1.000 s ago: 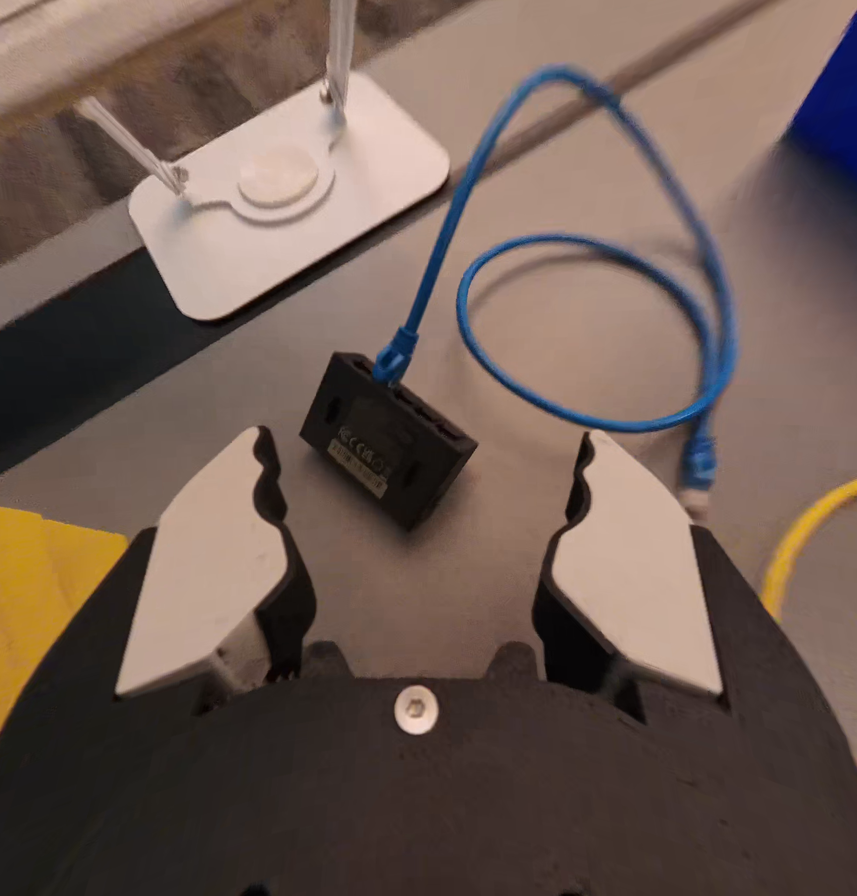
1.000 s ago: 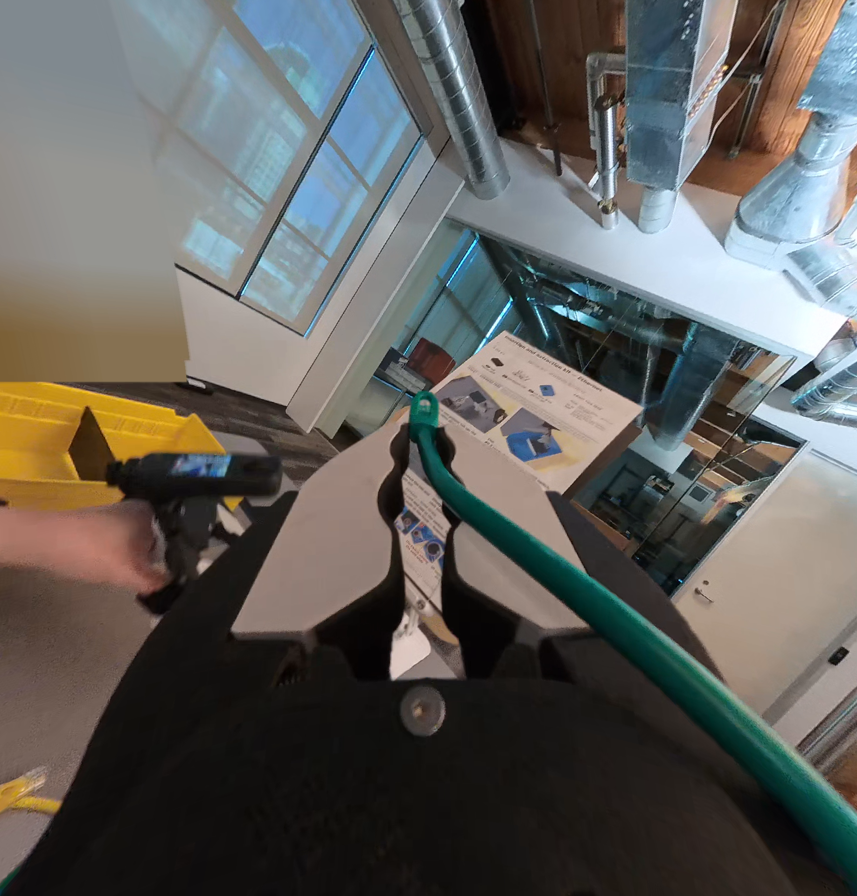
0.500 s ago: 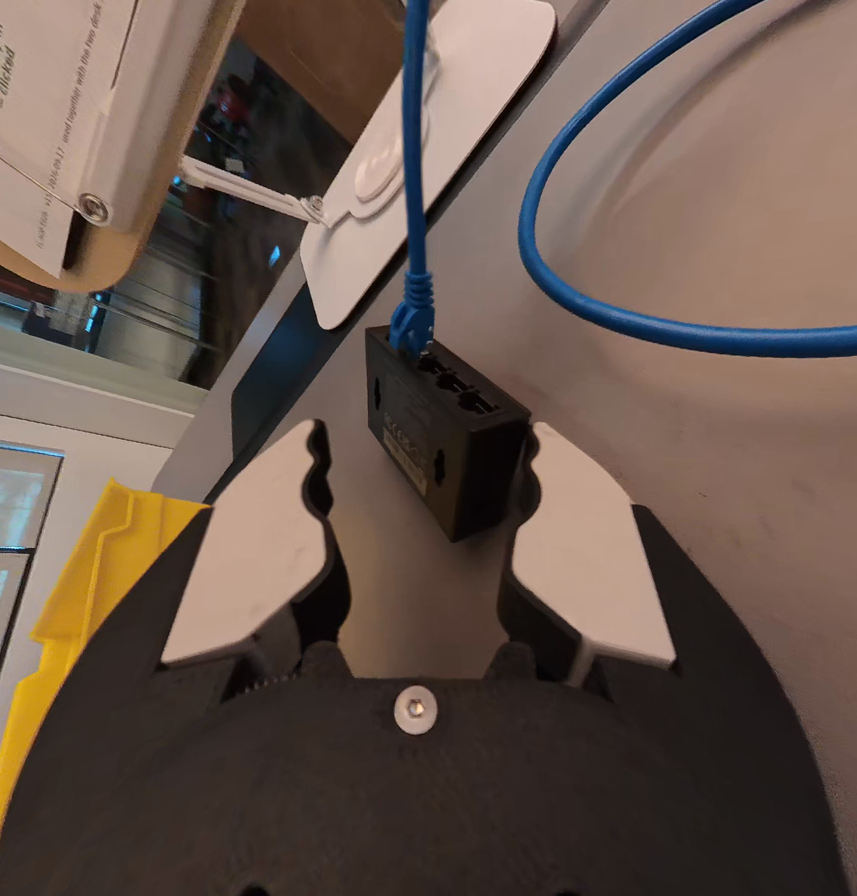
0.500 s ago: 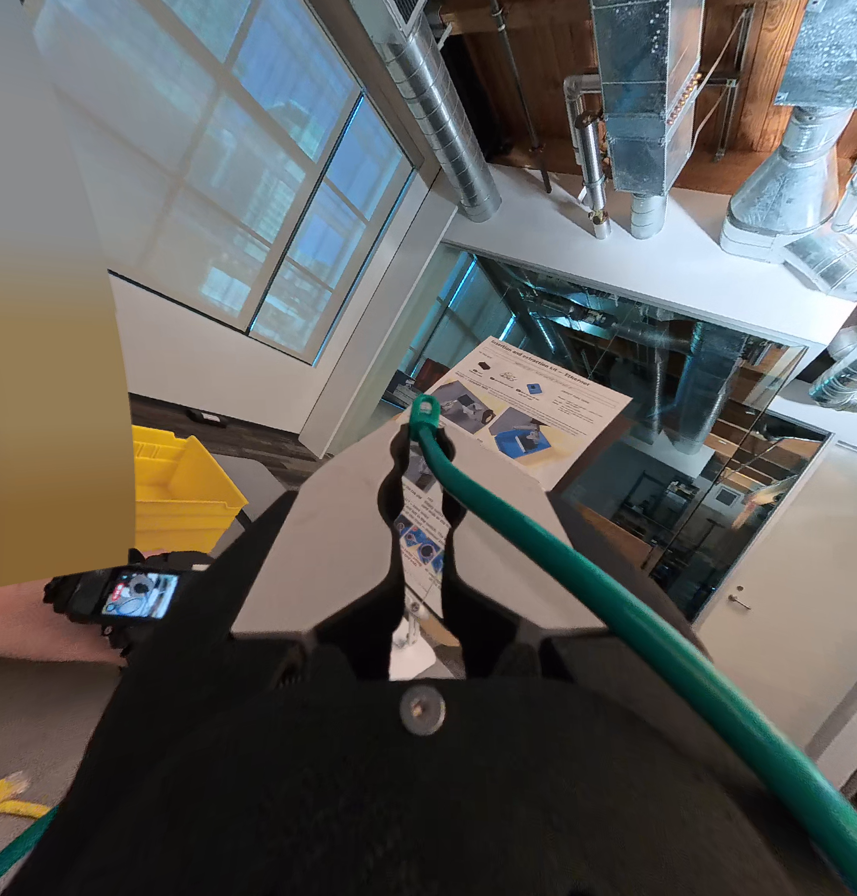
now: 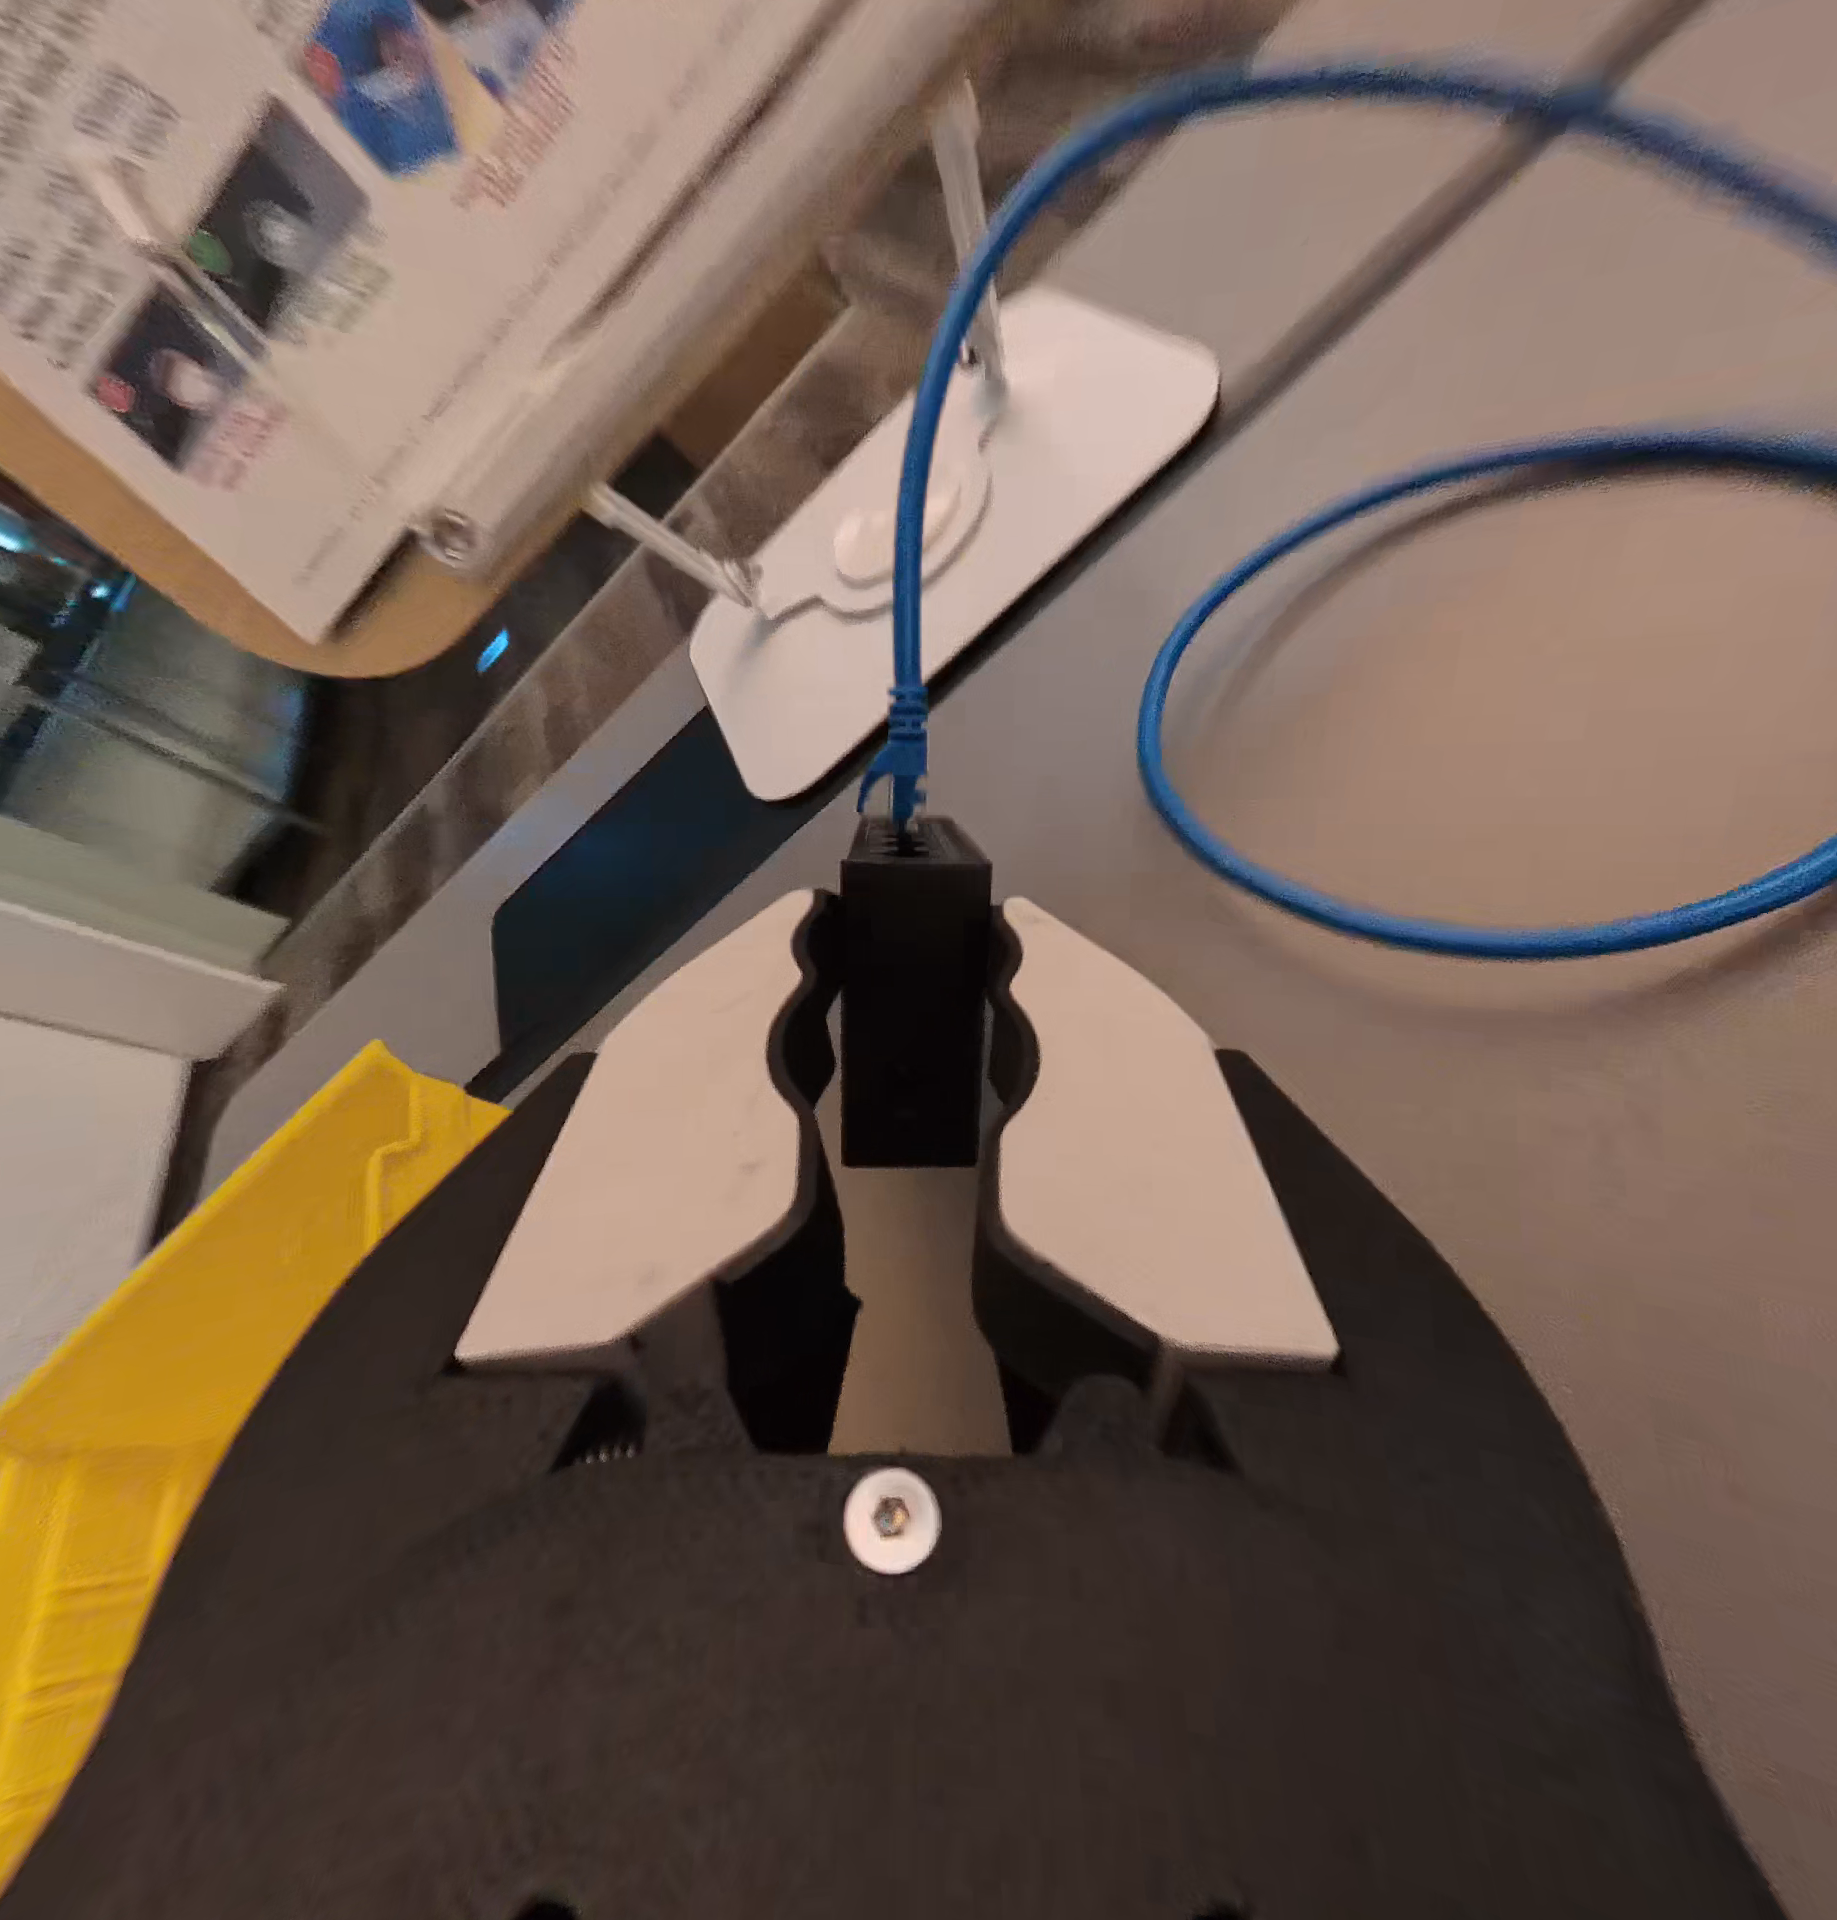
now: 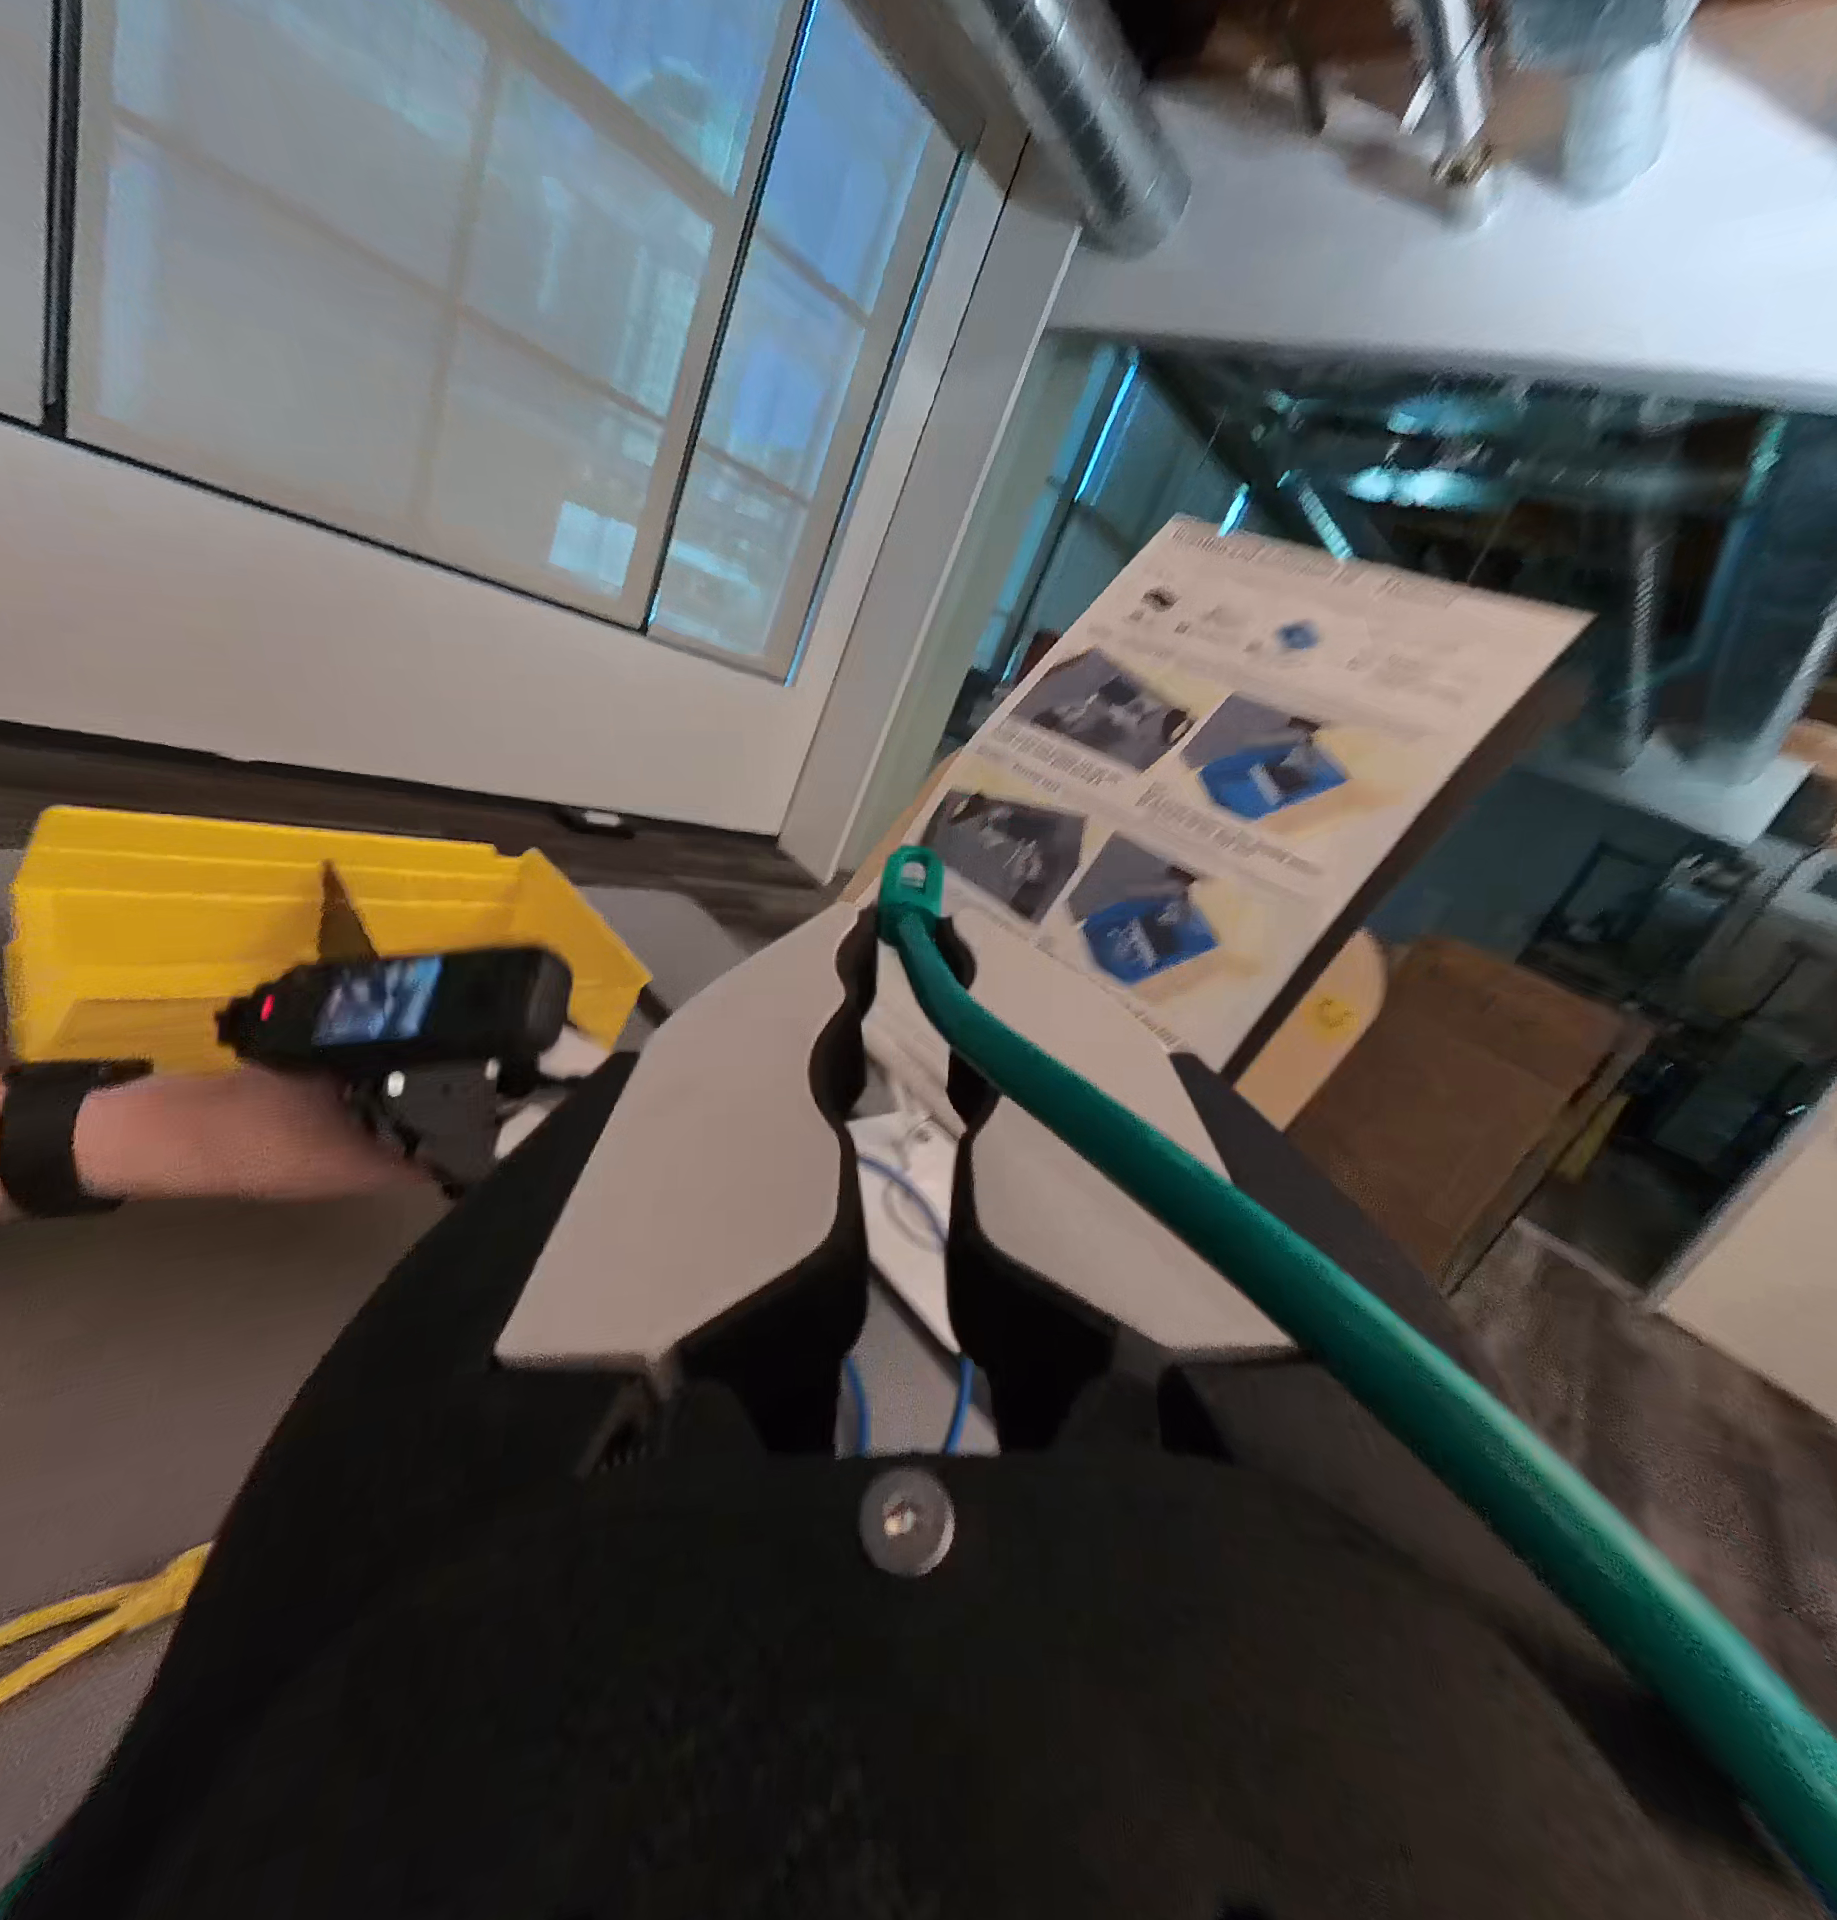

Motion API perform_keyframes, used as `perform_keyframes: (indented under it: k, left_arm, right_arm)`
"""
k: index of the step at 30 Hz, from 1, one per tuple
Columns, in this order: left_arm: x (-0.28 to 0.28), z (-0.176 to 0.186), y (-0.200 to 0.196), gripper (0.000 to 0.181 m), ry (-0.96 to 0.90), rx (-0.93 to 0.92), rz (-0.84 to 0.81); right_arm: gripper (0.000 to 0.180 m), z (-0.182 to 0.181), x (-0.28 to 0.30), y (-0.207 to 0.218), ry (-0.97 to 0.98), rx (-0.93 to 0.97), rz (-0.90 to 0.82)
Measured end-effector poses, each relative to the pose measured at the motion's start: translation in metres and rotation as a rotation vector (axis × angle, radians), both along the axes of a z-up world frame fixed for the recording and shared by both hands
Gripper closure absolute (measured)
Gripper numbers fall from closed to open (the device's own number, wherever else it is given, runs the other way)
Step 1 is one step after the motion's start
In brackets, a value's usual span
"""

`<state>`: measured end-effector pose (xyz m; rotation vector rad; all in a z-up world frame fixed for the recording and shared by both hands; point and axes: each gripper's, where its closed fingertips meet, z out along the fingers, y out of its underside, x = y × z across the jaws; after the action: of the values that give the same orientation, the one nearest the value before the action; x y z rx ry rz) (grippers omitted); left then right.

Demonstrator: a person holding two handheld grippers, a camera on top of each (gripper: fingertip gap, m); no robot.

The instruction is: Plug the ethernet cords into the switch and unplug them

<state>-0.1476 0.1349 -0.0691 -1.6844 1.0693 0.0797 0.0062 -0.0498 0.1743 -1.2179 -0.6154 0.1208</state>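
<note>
While our left tool [image 5: 914, 997] closes its two pale fingers [image 5: 685, 1143] on the flanks of the black switch [image 5: 912, 1018], the box's long axis runs straight forward along the fingers, its port face pointing away from us. A blue ethernet cord [image 5: 1413, 914] is plugged into a port at the far end, just ahead of the fingertips; its boot rises from the switch, and the cord arcs up and over to the right, then curls into a wide loop on the grey table [image 5: 1516, 1247] to the right of the tool. Beyond the switch stands a white stand base [image 5: 1080, 468] carrying an instruction sheet [image 5: 270, 208], and a yellow bin [image 5: 166, 1403] sits to the left.

Our right tool [image 6: 898, 956] is nearly closed, pinching the green ethernet cord [image 6: 1257, 1226] just behind its plug, which pokes forward past the fingertips; the cord trails back and down to the right over the right finger. This tool is tilted upward, facing windows and ceiling ducts rather than the table.

Only the right wrist view shows the left tool from outside: a hand [image 6: 218, 1143] with a dark wrist band holds its grip low and level to our left, a small camera screen on top. That view also shows a yellow cord [image 6: 52, 1652] lying at lower left. Only the left wrist view shows the switch itself.
</note>
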Motion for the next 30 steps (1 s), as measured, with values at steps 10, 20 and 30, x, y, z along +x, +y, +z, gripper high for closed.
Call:
perform_keyframes:
  k: [10, 20, 30]
  left_arm:
    - [-0.021, 0.114, -0.040, 0.156, -0.563, -0.158, -0.180]
    - [0.011, 0.167, -0.104, 0.156, -0.720, -0.226, -0.434]
    - [0.036, 0.182, -0.142, 0.157, -0.729, -0.116, -0.552]
  right_arm:
    - [0.169, -0.116, -0.108, 0.068, 0.094, -0.499, 0.195]
    - [0.169, -0.177, -0.141, 0.095, 0.514, -0.693, 0.236]
    - [0.168, -0.153, -0.130, 0.091, 1.075, -0.621, 0.499]
